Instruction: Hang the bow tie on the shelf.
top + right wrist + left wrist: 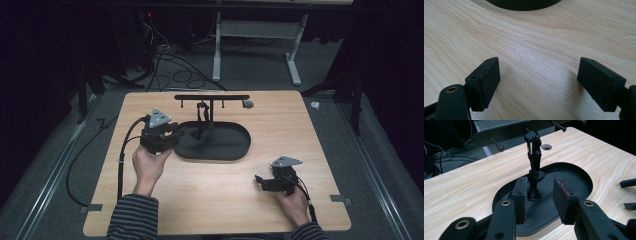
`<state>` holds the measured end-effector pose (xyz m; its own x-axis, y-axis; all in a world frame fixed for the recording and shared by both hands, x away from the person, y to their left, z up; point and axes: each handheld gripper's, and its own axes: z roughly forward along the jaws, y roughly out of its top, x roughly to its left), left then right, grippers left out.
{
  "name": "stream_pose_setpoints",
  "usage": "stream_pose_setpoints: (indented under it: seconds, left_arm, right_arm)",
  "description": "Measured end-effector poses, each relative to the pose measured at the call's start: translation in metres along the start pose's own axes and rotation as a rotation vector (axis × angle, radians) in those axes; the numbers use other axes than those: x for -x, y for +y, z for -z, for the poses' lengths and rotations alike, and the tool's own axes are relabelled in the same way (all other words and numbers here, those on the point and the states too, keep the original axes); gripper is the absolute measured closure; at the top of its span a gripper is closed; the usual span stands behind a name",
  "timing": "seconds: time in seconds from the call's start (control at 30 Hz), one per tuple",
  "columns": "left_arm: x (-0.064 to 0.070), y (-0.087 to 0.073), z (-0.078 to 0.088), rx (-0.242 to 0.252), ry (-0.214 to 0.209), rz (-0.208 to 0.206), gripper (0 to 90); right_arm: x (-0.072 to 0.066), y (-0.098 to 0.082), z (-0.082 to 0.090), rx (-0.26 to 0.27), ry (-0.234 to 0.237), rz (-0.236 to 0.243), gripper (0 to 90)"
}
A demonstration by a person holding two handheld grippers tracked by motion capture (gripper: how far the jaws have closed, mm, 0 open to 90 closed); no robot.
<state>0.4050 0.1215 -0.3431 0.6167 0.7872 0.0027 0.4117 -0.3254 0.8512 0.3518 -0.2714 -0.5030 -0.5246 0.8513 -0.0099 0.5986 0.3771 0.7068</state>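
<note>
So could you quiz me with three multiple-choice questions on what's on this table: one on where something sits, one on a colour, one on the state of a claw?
1. Where does the stand's upright post rise?
A. From the oval tray
B. From the bare wood at the table's right edge
C. From the floor

2. What colour is the oval tray?
A. White
B. Black
C. Red

3. How is the right claw?
A. Shut on the post
B. Shut on a cable
C. Open over bare wood

Answers:
1 A: the post stands in the oval tray under the stand's hook bar.
2 B: the tray is black on the pale wooden table.
3 C: the right claw has its jaws wide apart, nothing between them.
</note>
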Motion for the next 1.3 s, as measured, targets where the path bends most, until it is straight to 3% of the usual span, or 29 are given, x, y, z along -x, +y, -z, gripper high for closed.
stream_pose_setpoints:
  seconds: [0.27,1.3]
  left_arm:
    - [-0.003,-0.006,0.005,0.01,0.002,0.019,64.5]
    - [0.004,-0.023,0.026,0.029,-0.026,0.021,63.5]
  right_arm:
    - [0.0,0.0,0.0,0.0,0.0,0.0,19.7]
    - [0.0,0.0,0.0,0.0,0.001,0.0,19.7]
